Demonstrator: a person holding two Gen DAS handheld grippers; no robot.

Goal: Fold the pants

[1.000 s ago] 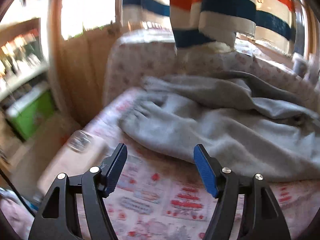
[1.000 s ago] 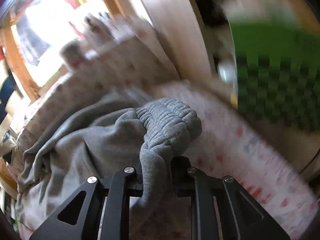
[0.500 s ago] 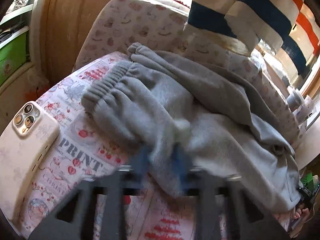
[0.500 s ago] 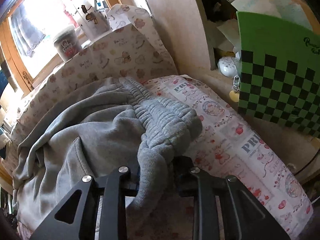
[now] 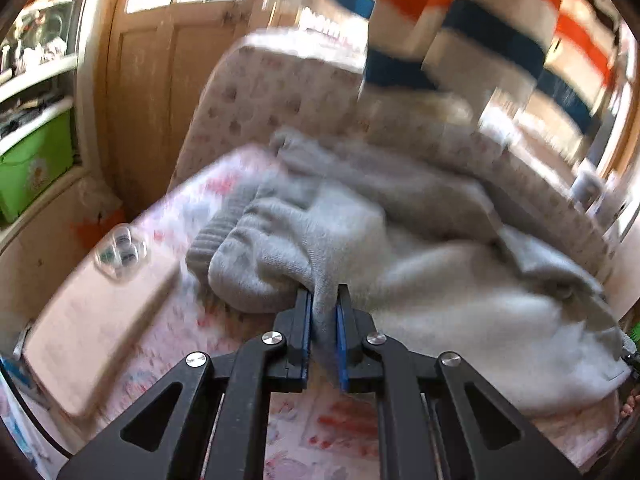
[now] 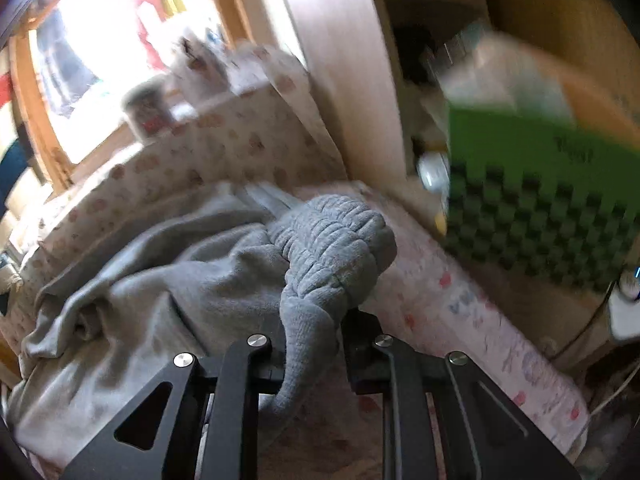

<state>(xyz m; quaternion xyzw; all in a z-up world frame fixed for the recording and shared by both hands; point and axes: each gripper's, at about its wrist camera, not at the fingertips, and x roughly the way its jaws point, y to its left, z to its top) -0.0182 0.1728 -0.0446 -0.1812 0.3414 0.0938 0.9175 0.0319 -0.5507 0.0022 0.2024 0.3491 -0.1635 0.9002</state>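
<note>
Grey sweatpants (image 5: 440,280) lie crumpled on a printed cloth surface (image 5: 328,424). In the left wrist view my left gripper (image 5: 323,300) is shut on a pinched fold of the grey fabric, just right of a ribbed cuff (image 5: 208,240). In the right wrist view the pants (image 6: 160,292) spread to the left. Their gathered elastic waistband (image 6: 336,232) bunches up and hangs down between the jaws of my right gripper (image 6: 316,328), which are closing on it and lifting it off the cloth.
A pale phone (image 5: 100,312) lies on the cloth left of the pants. A green bin (image 5: 32,168) sits on a shelf at far left. A striped garment (image 5: 480,32) hangs behind. A green checkered bag (image 6: 540,200) stands at the right, and a cup (image 6: 144,108) on the sill.
My left gripper went from wide open in front of the pants to shut on a fold of them. The right gripper kept its hold on the waistband and rose a little.
</note>
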